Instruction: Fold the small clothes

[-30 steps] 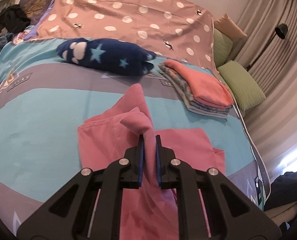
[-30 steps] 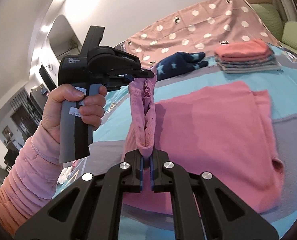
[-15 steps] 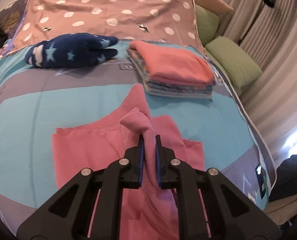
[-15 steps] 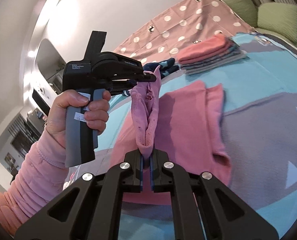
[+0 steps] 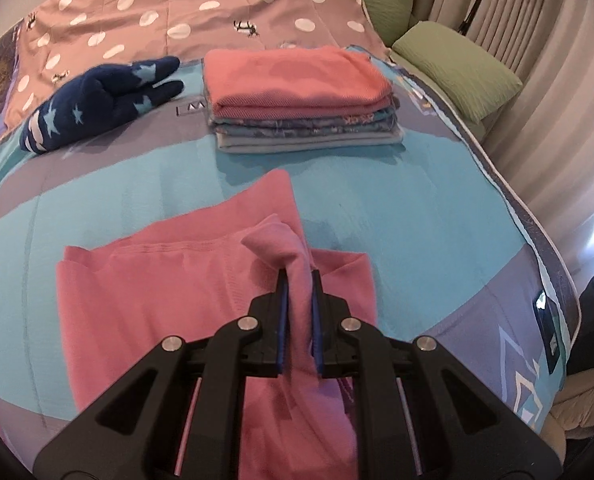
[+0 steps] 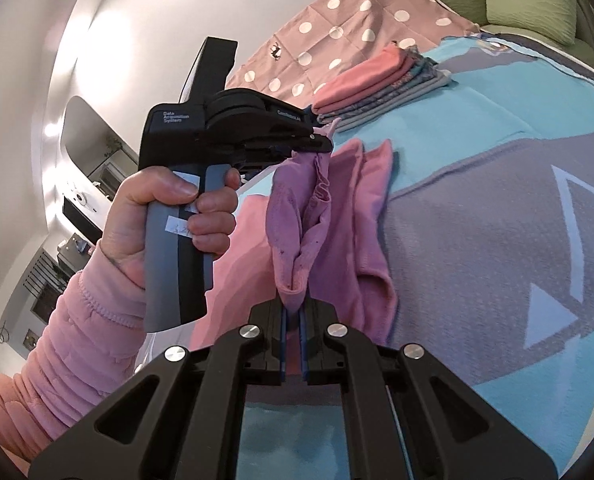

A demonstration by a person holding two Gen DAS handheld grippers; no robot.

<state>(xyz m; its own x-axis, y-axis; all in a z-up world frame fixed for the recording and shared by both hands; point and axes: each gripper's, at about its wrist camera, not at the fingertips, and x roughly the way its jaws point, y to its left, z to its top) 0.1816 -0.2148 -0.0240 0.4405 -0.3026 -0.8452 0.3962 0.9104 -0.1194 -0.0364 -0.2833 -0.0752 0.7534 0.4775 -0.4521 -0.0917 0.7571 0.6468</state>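
A pink garment (image 5: pixel 169 292) lies partly on the bed, its near edge lifted. My left gripper (image 5: pixel 297 280) is shut on one bunched corner of that edge. My right gripper (image 6: pixel 293 312) is shut on the other corner of the pink garment (image 6: pixel 361 208), which hangs in folds between the two grippers. In the right wrist view the left gripper (image 6: pixel 317 144) is held in a hand at the left, above the bed. A stack of folded clothes (image 5: pixel 301 96) with a coral piece on top sits beyond the garment; it also shows in the right wrist view (image 6: pixel 377 88).
The bed has a turquoise and grey cover (image 5: pixel 417 208). A navy star-patterned soft item (image 5: pixel 97 100) lies at the back left. A pink polka-dot quilt (image 5: pixel 201 8) and green pillows (image 5: pixel 457 64) are at the head. Curtains (image 5: pixel 545 40) hang on the right.
Both grippers have carried the held edge toward the folded stack, which now looks nearer and more central. The garment's lying part looks shorter. Both grips are unchanged.
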